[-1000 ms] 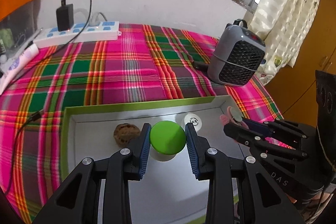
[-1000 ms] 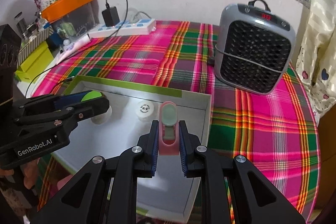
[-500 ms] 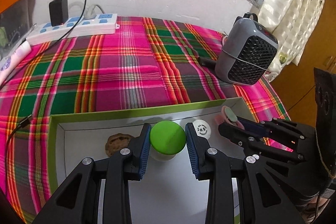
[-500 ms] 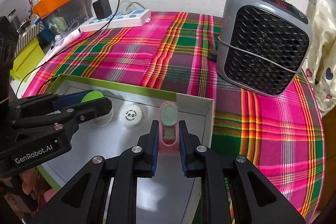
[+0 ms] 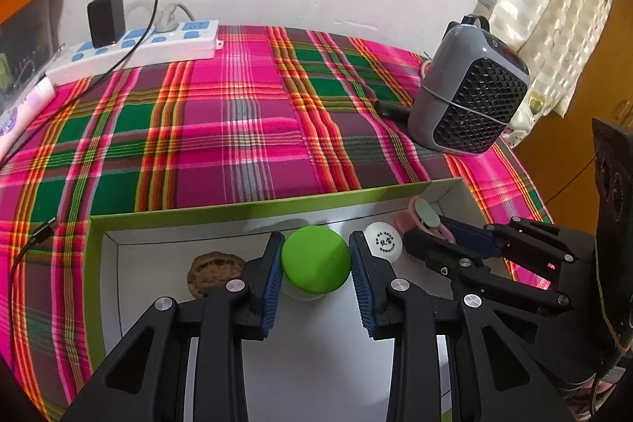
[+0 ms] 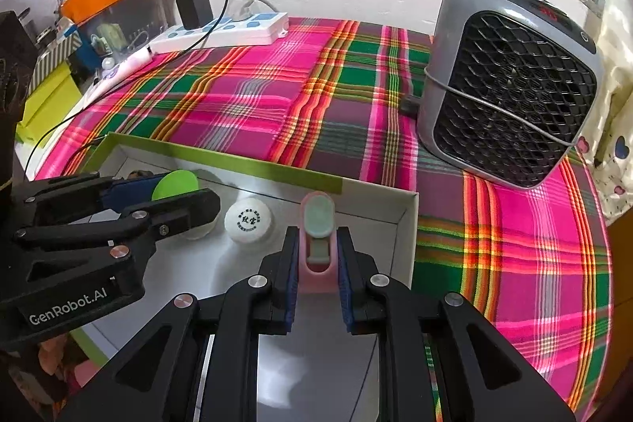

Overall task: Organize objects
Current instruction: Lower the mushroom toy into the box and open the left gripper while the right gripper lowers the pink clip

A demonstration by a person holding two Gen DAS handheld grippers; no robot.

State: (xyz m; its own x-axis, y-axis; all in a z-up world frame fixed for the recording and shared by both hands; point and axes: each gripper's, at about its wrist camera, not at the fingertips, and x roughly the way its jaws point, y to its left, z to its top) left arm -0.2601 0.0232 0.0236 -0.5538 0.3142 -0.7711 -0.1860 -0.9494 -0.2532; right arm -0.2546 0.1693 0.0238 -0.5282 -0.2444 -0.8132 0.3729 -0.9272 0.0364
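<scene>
Because both grippers work close together over the same shallow white cardboard box with a green rim (image 5: 253, 210), the first risk is that they knock each other or the loose white ping-pong ball with black print (image 5: 383, 241), which lies between them near the far wall and would roll easily if a finger touched it. The left gripper (image 5: 316, 265) pinches a small pot with a round bright-green lid (image 5: 315, 260), its blue pads pressed on both sides of the lid; since the grip sits on a smooth rounded lid, I judge that the pot could slip or tilt if it is released too high or too fast. The right gripper (image 6: 316, 256) is pressed together on a narrow pink plastic clip with a pale-green oval pad (image 6: 317, 224), just beside the far right corner of the box; the clip could catch on the box wall there and drag the light box over the pink and green checked tablecloth (image 6: 277, 105). Inside the box I see also a brown wrinkled walnut (image 5: 213, 269), towards the left wall, near the pot. Whether the pot and the clip already touch the box floor, I cannot tell. On the cloth outside the box stand a grey fan heater with a black grille (image 6: 510, 86) and a white power strip with blue sockets (image 5: 130, 50).
</scene>
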